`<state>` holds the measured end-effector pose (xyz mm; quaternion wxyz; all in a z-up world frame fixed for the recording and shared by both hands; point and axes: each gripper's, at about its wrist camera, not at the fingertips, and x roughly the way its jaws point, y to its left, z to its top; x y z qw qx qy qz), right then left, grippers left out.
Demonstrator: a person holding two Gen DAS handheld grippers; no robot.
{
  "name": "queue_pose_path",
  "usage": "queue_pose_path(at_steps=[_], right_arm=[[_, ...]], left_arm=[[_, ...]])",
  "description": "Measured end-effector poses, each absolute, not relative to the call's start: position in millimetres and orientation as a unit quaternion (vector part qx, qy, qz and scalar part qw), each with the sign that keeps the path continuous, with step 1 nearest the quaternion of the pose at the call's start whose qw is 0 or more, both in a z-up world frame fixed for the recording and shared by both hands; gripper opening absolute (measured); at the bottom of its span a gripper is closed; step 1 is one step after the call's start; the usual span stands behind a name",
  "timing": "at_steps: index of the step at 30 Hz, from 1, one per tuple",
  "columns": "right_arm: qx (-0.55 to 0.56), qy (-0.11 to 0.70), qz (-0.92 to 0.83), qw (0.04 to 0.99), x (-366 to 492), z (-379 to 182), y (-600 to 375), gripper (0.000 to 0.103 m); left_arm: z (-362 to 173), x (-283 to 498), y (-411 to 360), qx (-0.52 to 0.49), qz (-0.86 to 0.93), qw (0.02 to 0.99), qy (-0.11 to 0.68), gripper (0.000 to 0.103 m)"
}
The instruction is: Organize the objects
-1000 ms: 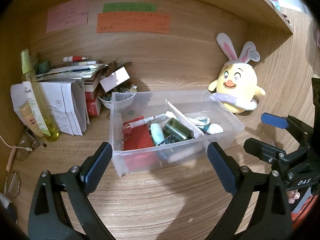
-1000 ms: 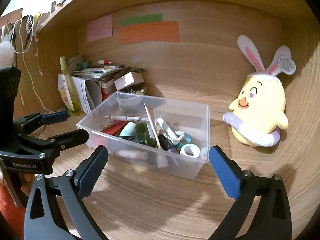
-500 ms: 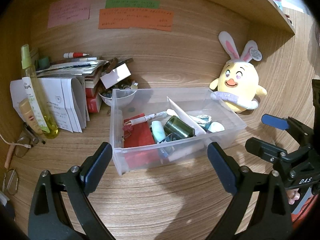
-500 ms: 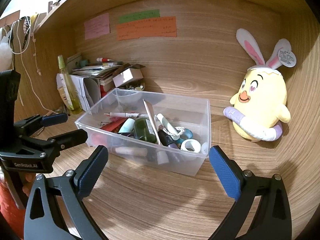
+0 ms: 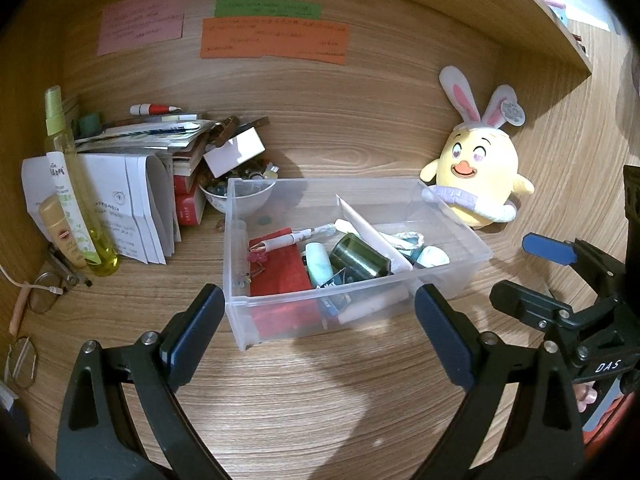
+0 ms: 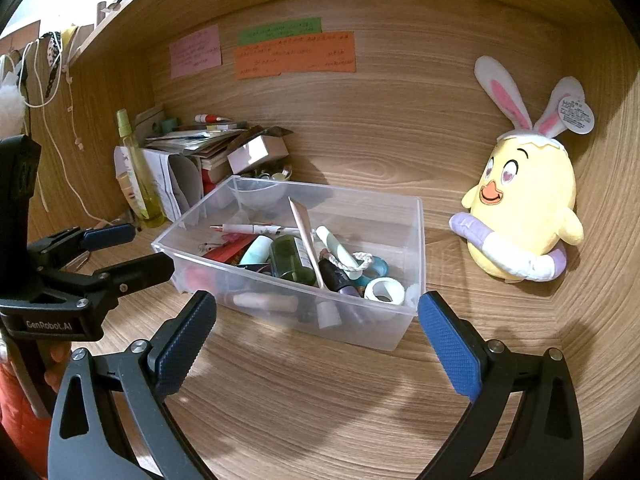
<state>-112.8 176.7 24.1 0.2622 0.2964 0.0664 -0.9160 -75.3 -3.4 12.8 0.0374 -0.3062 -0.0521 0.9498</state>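
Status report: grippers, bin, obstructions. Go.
Left gripper open, empty. Right gripper open, empty. Clear bin on desk, cluttered, untouched. Plush chick right of bin, apart; nothing blocking.

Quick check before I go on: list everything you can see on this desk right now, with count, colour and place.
Bin: one, clear plastic, desk centre, divided.
Bin contents: red pouch, pen, dark green jar, white tape roll, other small items.
Plush chick: one, yellow, rabbit ears, right of bin.
Spray bottle: one, yellow-green, far left.
Papers and books: stack, left rear.
Bowl: one, white, behind bin.
Notes: three, pink, green, orange, back wall.
Left gripper: open, empty.
Right gripper: open, empty.
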Motion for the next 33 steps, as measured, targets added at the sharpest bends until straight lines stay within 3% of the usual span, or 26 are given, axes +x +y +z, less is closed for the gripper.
queue_pose_path(at_steps=[33], right_arm=[[0.301,0.055,-0.916,0.261,-114.5,23.0,183.2,0.101]], left_arm=[[10.0,-74.4,-2.9,-0.306,0.950,0.043,-0.049,0.097]])
